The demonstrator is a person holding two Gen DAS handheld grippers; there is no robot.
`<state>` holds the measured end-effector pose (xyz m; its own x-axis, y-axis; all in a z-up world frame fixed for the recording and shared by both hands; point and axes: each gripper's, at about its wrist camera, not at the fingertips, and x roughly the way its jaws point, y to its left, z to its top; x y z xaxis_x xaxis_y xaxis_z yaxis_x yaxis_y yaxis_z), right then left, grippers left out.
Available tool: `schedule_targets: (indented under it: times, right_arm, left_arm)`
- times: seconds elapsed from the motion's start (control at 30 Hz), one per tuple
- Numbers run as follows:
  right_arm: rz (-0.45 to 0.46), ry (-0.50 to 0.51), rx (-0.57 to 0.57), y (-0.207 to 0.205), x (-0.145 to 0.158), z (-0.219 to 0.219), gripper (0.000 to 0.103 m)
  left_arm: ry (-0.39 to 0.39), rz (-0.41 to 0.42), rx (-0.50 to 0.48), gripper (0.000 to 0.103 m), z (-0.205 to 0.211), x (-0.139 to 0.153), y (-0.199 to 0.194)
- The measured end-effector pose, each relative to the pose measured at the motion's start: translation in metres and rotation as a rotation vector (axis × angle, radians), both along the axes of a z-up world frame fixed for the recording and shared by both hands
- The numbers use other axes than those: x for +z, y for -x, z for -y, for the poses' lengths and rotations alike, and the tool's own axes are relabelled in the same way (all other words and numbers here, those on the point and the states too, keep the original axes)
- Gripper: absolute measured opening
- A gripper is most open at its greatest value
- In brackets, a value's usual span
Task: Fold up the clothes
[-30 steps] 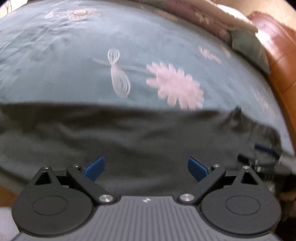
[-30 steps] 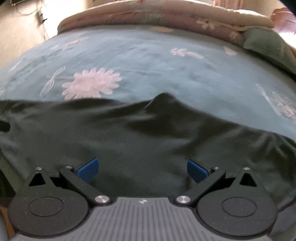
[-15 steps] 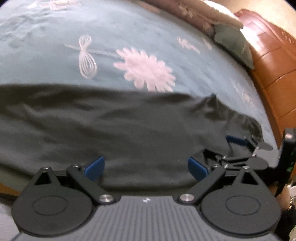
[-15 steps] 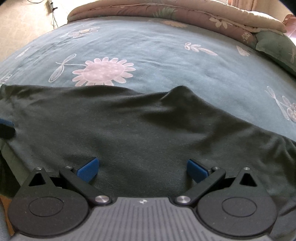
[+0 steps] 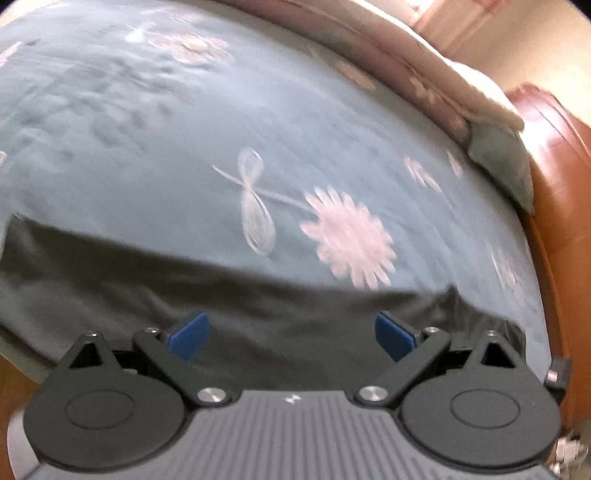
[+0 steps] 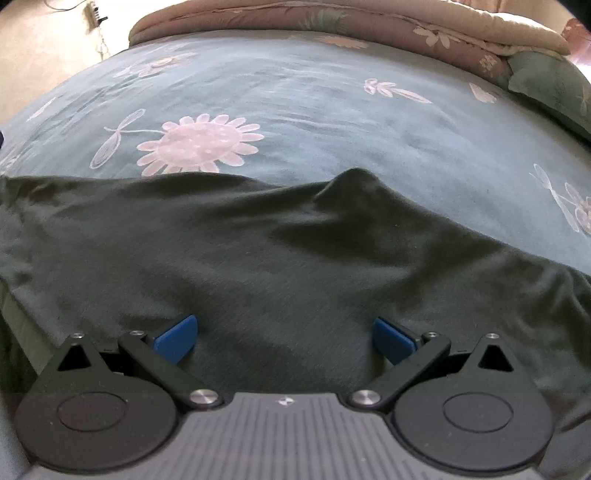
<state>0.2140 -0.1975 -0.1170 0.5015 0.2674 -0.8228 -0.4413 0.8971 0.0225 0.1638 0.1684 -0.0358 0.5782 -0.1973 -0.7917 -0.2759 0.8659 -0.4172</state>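
A dark charcoal, soft knit garment (image 6: 295, 258) lay spread across the near edge of a bed covered by a grey-blue bedspread printed with pale pink flowers and dragonflies (image 6: 314, 110). In the right wrist view the garment's far edge ran roughly level from the left, rose into one small peaked fold (image 6: 356, 181) right of centre, then sloped down toward the bed's right side. A large pink daisy print (image 6: 201, 144) sat just beyond that edge on the left.

The right hand-held gripper (image 6: 284, 338) hovered over the garment near the bed's near edge, its blue fingertips (image 6: 175, 338) spread wide apart with nothing between them but the cloth lying below; whether they touched the fabric could not be told.

The left hand-held gripper (image 5: 291, 334) was likewise spread wide, its blue pads (image 5: 188, 336) apart above the same dark garment (image 5: 147, 280), gripping nothing. That view was motion-blurred. Beyond the garment's far edge lay another pink daisy print (image 5: 349, 240) beside a pale dragonfly outline (image 5: 255, 206).

At the bed's far edge a folded brownish floral quilt (image 6: 332, 18) was piled, with an olive-green cushion (image 6: 550, 85) at the far right corner. A reddish-brown wooden bed frame (image 5: 565, 258) bordered the bed's right side in the left wrist view.
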Motion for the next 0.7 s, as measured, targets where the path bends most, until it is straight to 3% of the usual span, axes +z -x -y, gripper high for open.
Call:
schedule_targets:
  times: [0.2,0.3,0.47,0.53,0.7]
  right_arm:
    - [0.002,0.003,-0.003,-0.002,-0.002,-0.001,0.103]
    - [0.002,0.003,-0.003,-0.003,-0.003,-0.001,0.103]
    - [0.011,0.006,-0.004,-0.002,-0.003,-0.003,0.103]
    - [0.015,0.005,-0.006,-0.002,-0.004,-0.003,0.103]
    - [0.030,-0.009,-0.023,-0.001,0.001,-0.002,0.103]
  left_arm:
    - [0.028,-0.005,0.082,0.096,-0.045,-0.013,0.011]
    - [0.047,-0.040,0.120,0.096,-0.068,-0.032,0.019]
    - [0.015,-0.081,0.219,0.096,-0.097,-0.067,0.040]
    - [0.043,-0.062,0.235,0.096,-0.105,-0.063,0.046]
    - [0.012,0.018,0.235,0.096,-0.117,-0.040,0.029]
